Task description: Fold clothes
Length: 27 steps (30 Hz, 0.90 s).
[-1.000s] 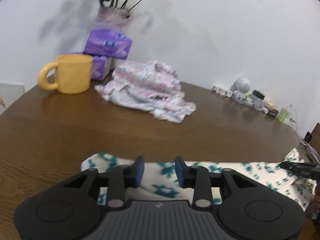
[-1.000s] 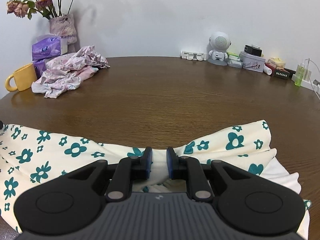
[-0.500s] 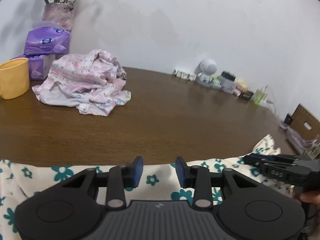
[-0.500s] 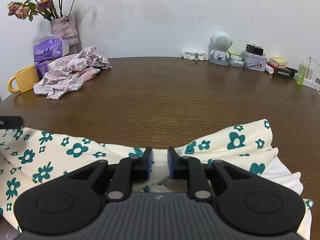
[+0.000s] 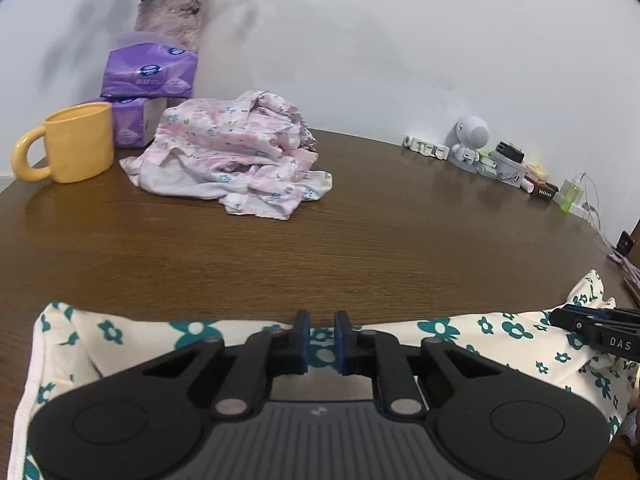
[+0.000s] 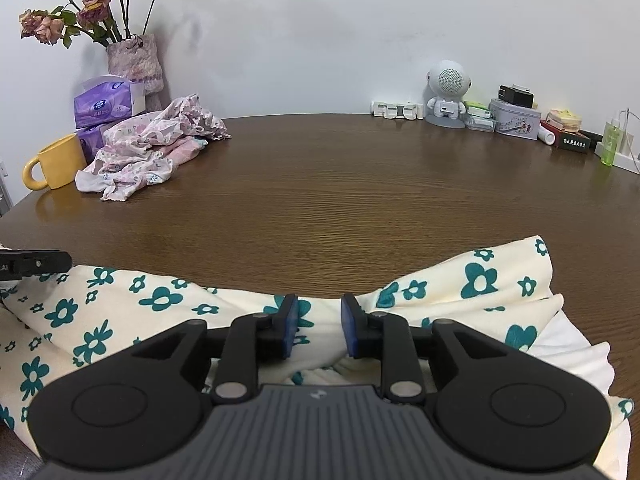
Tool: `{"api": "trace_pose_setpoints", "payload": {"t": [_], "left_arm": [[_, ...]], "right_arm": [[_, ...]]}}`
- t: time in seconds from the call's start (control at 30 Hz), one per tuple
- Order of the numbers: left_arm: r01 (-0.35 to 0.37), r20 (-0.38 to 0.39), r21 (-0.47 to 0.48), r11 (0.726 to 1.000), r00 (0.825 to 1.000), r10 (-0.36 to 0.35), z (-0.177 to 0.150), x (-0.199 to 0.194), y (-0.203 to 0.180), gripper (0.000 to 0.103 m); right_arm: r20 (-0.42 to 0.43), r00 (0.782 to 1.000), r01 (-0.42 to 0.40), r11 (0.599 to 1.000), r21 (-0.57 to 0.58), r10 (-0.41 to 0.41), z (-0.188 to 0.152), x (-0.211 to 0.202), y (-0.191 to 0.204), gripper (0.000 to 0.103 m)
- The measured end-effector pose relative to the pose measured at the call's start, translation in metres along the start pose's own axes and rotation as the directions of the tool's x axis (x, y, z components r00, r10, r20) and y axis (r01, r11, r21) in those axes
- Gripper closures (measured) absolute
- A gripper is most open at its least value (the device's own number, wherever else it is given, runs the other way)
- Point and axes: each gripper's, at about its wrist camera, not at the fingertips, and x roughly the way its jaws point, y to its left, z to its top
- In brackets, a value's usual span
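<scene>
A cream garment with teal flowers lies stretched along the near edge of the brown table. My left gripper is shut on the garment's upper edge, with a fold pinched between its blue pads. In the right wrist view the same garment bunches into a gathered waist between the fingers of my right gripper, which stands open around the bunch. The right gripper's tip shows at the far right of the left wrist view. The left gripper's tip shows at the left edge of the right wrist view.
A crumpled pink floral garment lies at the back left beside a yellow mug, purple tissue packs and a vase of flowers. A white robot-shaped speaker and small boxes and bottles line the back right wall.
My left gripper swung back over the garment's edge and shut on it. My right gripper's fingers have spread apart from the bunched cloth they were pinching.
</scene>
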Motion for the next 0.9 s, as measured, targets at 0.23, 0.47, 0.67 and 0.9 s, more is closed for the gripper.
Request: {"api": "trace_pose_setpoints", "payload": {"t": [0.23,0.47,0.67,0.9], "left_arm": [[-0.003,0.02,-0.049,0.999,1.0,0.004,-0.004,-0.013,0.025,0.092],[-0.052,0.037,-0.082,0.995,0.998,0.055,-0.005,-0.025,0.054,0.094],[-0.097,0.048,-0.1,0.99,0.994,0.102,-0.007,-0.036,0.076,0.094],[-0.078,0.051,-0.135,0.988,0.995,0.086,-0.006,-0.041,0.094,0.098]], "right_arm": [[0.0,1.0,-0.002,1.0,-0.01,0.002,0.0,0.0,0.002,0.079],[-0.001,1.0,-0.002,1.0,-0.011,0.002,-0.001,0.0,0.002,0.079],[-0.001,1.0,0.0,1.0,-0.014,0.0,-0.001,0.0,0.003,0.079],[-0.002,1.0,0.005,1.0,-0.023,-0.005,-0.001,0.0,0.005,0.078]]}}
